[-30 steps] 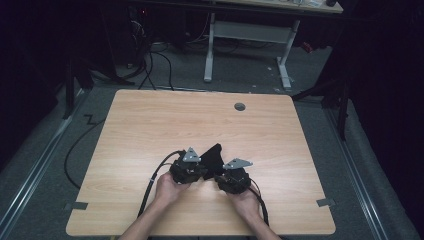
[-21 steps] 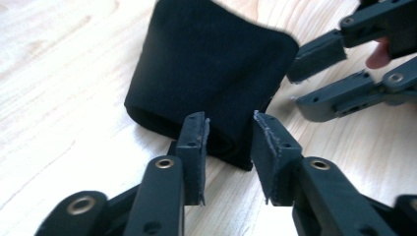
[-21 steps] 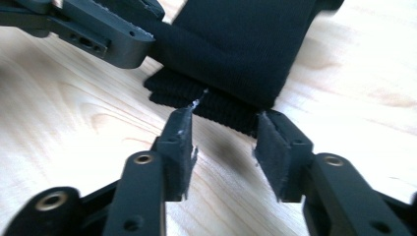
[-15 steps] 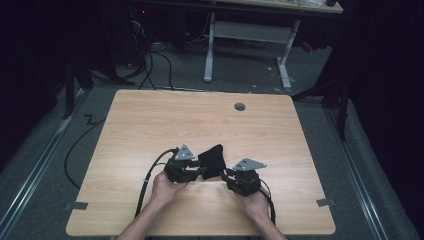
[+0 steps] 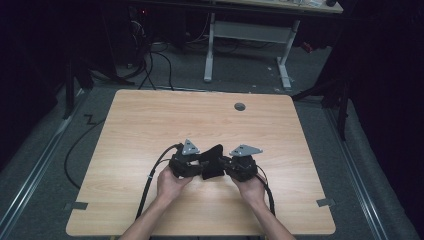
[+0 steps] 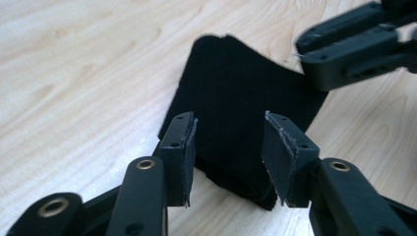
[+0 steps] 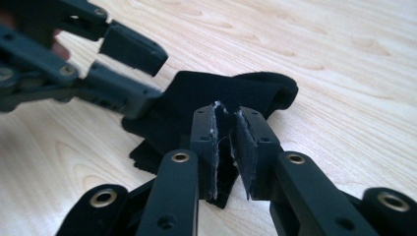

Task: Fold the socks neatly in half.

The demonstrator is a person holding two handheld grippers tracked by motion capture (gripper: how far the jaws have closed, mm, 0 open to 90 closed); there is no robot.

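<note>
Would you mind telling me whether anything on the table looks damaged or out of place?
The pads of the right gripper look frayed and chipped along their edges. The black cloth lies rumpled, one edge curled up.

Black left gripper [image 5: 200,162], grey three-cornered plate, brass-ringed rivets, trailing black cable

no legible text, labels, nos.

We see the table [image 5: 150,125] evenly lit, surroundings dark; gripper views sharp beyond the jaws, softly blurred nearest them.
</note>
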